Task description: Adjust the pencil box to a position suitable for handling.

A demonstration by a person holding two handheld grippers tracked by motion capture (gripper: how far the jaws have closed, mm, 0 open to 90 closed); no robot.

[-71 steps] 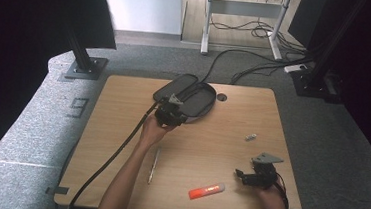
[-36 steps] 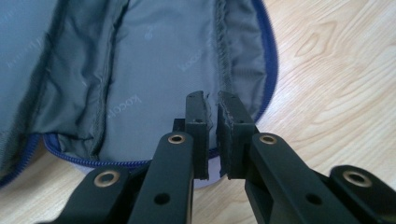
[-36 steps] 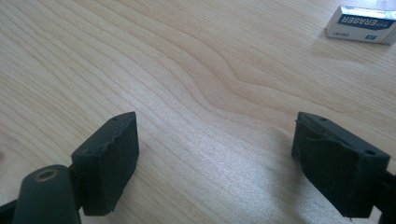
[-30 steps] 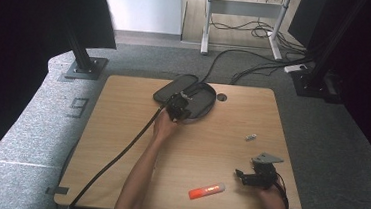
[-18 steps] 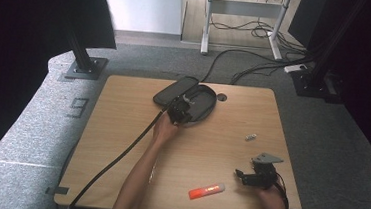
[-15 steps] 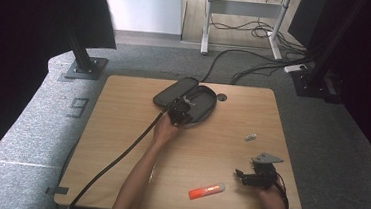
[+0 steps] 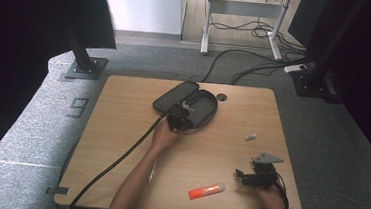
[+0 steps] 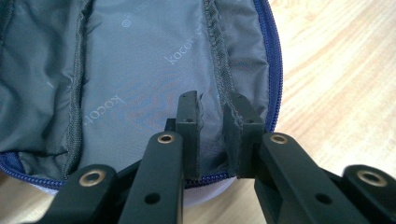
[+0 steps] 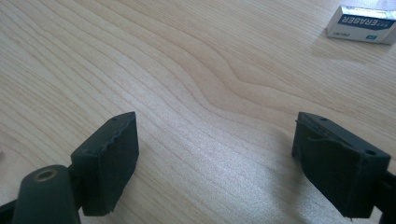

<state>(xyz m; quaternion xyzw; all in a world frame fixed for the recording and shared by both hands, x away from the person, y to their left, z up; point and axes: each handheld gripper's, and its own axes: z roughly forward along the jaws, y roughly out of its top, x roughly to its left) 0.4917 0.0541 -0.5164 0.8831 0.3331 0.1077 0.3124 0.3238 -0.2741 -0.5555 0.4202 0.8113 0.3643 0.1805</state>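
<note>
Open pencil case (image 7: 196,104) lies at the far middle of the worktop (image 7: 121,129); soft, light fabric, floppy lining, likely to bunch or slide, so best taken at the stiffer zipper rim. Left claw (image 8: 214,116) over its lining, jaws narrow and just been opening, nothing between them. Right claw (image 9: 215,154) wide, empty, near right.

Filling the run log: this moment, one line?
left gripper: at open case, jaws just opening, nothing between | right gripper: open over table | eraser: untouched
</note>
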